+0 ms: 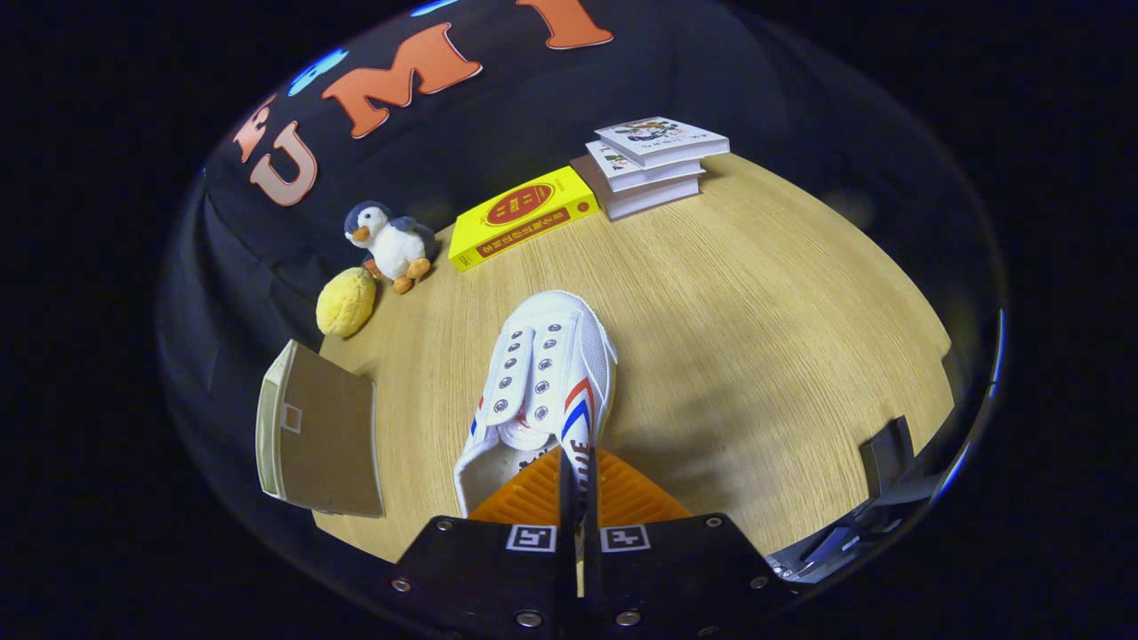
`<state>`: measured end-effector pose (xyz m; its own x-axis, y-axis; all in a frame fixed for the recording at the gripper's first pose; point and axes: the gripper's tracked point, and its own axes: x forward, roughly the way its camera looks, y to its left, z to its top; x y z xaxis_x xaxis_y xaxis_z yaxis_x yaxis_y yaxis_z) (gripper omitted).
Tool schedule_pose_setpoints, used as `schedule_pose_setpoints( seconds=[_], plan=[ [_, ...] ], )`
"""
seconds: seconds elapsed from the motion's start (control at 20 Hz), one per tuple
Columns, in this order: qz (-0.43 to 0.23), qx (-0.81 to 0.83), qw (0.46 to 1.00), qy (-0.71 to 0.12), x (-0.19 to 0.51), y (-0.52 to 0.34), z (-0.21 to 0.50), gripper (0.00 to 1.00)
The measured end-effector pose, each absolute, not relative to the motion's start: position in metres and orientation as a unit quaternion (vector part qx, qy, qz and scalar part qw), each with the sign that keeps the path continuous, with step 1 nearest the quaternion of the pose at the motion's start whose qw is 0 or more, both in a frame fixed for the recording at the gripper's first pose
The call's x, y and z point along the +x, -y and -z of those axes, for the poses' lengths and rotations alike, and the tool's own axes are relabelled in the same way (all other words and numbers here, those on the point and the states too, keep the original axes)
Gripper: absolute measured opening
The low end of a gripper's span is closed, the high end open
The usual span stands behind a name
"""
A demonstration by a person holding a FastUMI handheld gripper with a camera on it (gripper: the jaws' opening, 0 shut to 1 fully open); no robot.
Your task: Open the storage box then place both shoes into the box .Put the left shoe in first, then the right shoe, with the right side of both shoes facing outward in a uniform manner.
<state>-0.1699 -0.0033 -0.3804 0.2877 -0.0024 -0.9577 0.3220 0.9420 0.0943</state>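
Between the tool's (578,493) closed fingers, a white lace-less shoe (544,378), red-and-blue striped.

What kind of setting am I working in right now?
Likely a staged tabletop booth: a wooden table against black cloth, with stacked books and a plush penguin as props. The gripper is shut on a white shoe.

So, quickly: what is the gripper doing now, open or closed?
Gripper: closed on the side wall of the white shoe, near its heel, one finger inside the shoe.
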Motion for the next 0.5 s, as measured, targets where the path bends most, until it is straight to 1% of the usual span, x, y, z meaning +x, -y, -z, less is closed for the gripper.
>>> schedule_pose_setpoints(
  seconds=[0.25, 0.5],
  plan=[
    [0.072, 0.138, 0.810, -0.565, -0.140, -0.030, 0.344, 0.04],
    [0.027, 0.147, 0.822, -0.550, -0.112, -0.082, 0.318, 0.04]
  ],
)
